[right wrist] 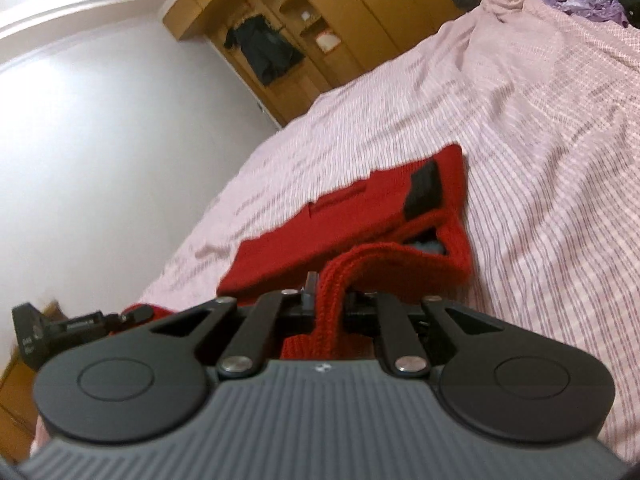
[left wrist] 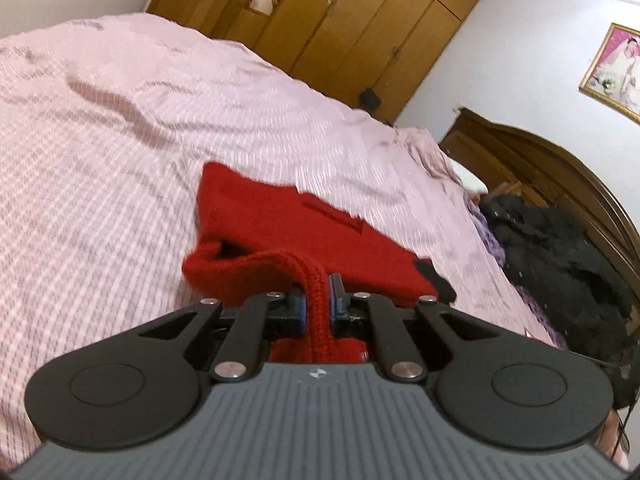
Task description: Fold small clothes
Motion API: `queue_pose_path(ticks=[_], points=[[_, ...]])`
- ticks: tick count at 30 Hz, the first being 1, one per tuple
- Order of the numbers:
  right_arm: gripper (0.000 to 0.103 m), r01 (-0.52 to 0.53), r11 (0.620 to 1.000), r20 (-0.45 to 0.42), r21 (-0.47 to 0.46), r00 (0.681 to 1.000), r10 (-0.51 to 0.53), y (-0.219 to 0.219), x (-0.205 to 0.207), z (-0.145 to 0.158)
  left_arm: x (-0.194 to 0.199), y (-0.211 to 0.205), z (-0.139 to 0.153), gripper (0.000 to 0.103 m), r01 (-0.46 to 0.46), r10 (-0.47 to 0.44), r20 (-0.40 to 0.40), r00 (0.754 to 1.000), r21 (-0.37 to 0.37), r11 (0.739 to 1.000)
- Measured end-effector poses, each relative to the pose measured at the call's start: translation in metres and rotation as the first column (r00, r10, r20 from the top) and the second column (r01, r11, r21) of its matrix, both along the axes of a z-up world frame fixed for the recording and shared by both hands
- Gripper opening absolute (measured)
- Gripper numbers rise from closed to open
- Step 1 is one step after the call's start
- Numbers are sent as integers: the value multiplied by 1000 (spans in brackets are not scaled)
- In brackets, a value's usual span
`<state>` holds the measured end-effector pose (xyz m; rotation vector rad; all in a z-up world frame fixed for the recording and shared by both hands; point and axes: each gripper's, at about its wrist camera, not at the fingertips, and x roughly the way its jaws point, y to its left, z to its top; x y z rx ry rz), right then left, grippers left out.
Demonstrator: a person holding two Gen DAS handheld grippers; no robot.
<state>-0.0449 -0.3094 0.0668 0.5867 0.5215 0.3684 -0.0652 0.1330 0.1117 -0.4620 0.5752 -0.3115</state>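
A small red knitted garment [left wrist: 304, 224] with a black patch lies on the pink bedspread [left wrist: 100, 152]. My left gripper [left wrist: 318, 292] is shut on a ribbed red edge of it, which runs back between the fingers. The same garment shows in the right wrist view [right wrist: 360, 216], with its black patch [right wrist: 424, 192] and an open armhole or neck. My right gripper [right wrist: 328, 292] is shut on another ribbed red edge. Both held edges are lifted off the bed; the rest trails forward on the bedspread [right wrist: 540, 140]. The left gripper's body shows at the left edge of the right wrist view [right wrist: 60, 328].
A wooden wardrobe [left wrist: 340, 28] stands beyond the bed. A dark wooden headboard [left wrist: 560, 176] is at the right, with black clothing [left wrist: 560, 256] and a purple cloth piled near it. A framed picture [left wrist: 616, 68] hangs on the wall.
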Motion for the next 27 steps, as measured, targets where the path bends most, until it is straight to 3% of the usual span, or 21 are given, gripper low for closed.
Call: queue_pose_path(ticks=[5, 17, 24, 27], points=[[11, 41, 998, 15, 48, 999, -41, -6, 23, 4, 24, 2, 6, 10, -39, 39, 6, 999, -19, 999], [11, 163, 984, 20, 74, 986, -165, -16, 95, 6, 101, -2, 18, 10, -122, 121, 17, 992, 24, 992], [11, 218, 976, -20, 8, 976, -218, -14, 140, -16, 153, 3, -10, 10, -179, 183, -26, 983, 106, 978], [11, 221, 975, -55, -15, 974, -221, -12, 156, -30, 172, 11, -33, 10, -182, 191, -85, 978, 106, 978]])
